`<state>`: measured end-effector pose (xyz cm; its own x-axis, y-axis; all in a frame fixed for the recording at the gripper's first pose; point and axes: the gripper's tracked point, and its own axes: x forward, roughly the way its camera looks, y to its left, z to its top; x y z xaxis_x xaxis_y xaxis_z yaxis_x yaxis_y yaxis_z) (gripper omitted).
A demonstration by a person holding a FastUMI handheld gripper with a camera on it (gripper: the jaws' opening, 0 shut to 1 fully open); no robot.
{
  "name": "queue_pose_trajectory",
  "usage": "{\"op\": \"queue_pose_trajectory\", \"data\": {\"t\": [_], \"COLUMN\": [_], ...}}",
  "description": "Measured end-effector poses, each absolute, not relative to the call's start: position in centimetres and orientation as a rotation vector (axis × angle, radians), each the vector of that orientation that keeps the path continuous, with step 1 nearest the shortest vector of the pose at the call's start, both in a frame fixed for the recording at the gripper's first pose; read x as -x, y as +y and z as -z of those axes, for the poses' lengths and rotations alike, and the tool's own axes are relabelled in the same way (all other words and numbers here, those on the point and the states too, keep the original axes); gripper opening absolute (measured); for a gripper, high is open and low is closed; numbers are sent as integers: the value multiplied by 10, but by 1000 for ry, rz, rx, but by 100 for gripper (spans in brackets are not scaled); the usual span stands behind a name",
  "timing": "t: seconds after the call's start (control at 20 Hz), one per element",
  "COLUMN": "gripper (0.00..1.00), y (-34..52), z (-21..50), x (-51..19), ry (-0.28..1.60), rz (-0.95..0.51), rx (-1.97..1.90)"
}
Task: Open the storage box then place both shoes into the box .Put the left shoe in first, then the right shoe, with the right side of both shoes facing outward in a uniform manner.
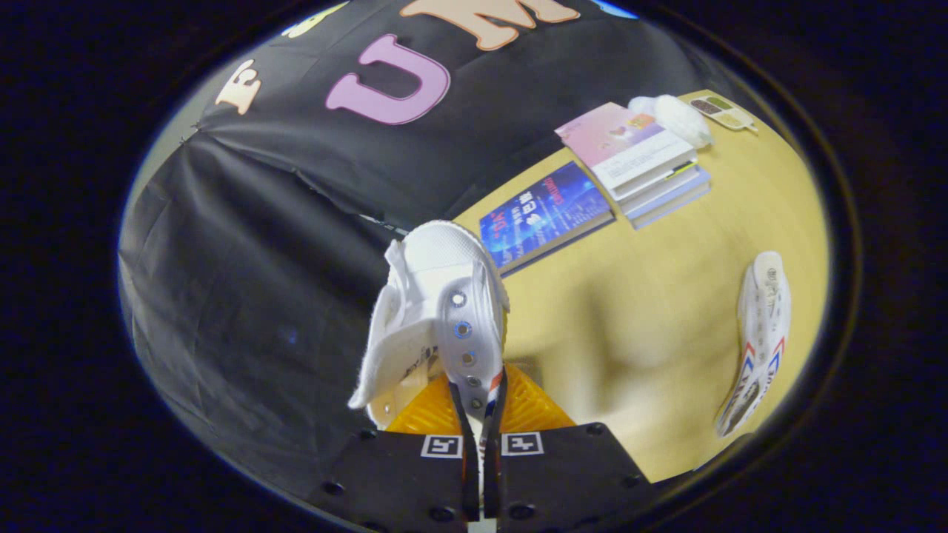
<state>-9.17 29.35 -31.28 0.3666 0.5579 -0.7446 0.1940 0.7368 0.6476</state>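
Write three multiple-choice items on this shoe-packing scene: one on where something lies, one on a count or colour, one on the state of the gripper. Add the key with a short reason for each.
1. Where is the second white shoe?
A. Lying on the wooden table, off to the side of the fingers
B. On top of the stacked books
C. Between the fingers

2. What colour is the cover of the single book just beyond the held shoe?
A. Green
B. Blue
C. Red

3. What is the gripper doing?
A. Open, with nothing in it
B. Shut on the lace-hole edge of the held shoe
C. Shut on a book

Key: 1 A, it lies on its side on bare table; 2 B, the cover is dark blue; 3 B, both fingers pinch the eyelet strip.
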Motion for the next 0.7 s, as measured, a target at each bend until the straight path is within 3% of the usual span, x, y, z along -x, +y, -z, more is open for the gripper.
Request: {"op": "queue_pose_trajectory", "data": {"t": [0.25, 0.7], "gripper": [5, 5], "y": [365, 448], "z": [293, 326], "x": [109, 173], "ry": [1204, 1324], "rz": [-315, -306], "rx": [-784, -761]}}
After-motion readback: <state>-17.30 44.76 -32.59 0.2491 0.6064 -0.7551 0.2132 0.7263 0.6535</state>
